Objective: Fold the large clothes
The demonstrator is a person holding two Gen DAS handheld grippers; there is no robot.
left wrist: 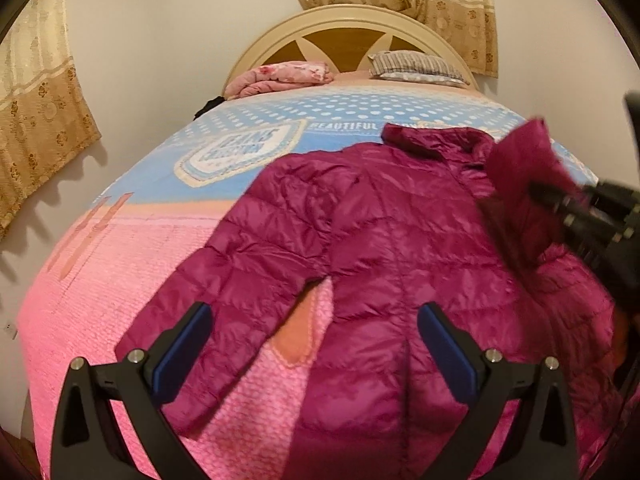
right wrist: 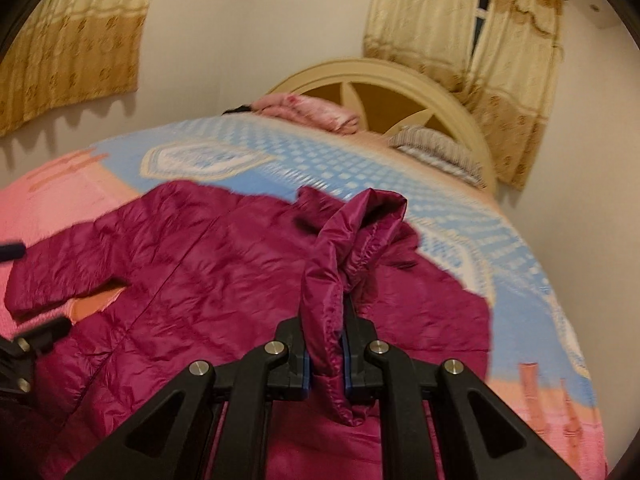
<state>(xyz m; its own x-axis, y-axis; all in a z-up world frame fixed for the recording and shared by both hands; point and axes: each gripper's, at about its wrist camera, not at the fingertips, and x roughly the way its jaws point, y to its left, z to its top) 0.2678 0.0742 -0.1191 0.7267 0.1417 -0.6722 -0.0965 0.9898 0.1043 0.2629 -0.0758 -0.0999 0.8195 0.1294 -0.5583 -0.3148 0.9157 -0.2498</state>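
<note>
A bed (left wrist: 120, 280) with a pink and blue cover is seen, and the magenta quilted jacket (left wrist: 400, 240) is spread flat across its near half. One sleeve (left wrist: 224, 280) is laid out to the side; the other sleeve (right wrist: 344, 248) is lifted clear of the body, its cuff clamped between the closed fingers of the right gripper (right wrist: 326, 360). The left gripper (left wrist: 314, 344) is held spread wide above the hem, with nothing between its fingers. The slick shell is judged liable to slide from the pinch if the sleeve is pulled across quickly. The body is unrestrained and could be dragged askew, spoiling the fold.
</note>
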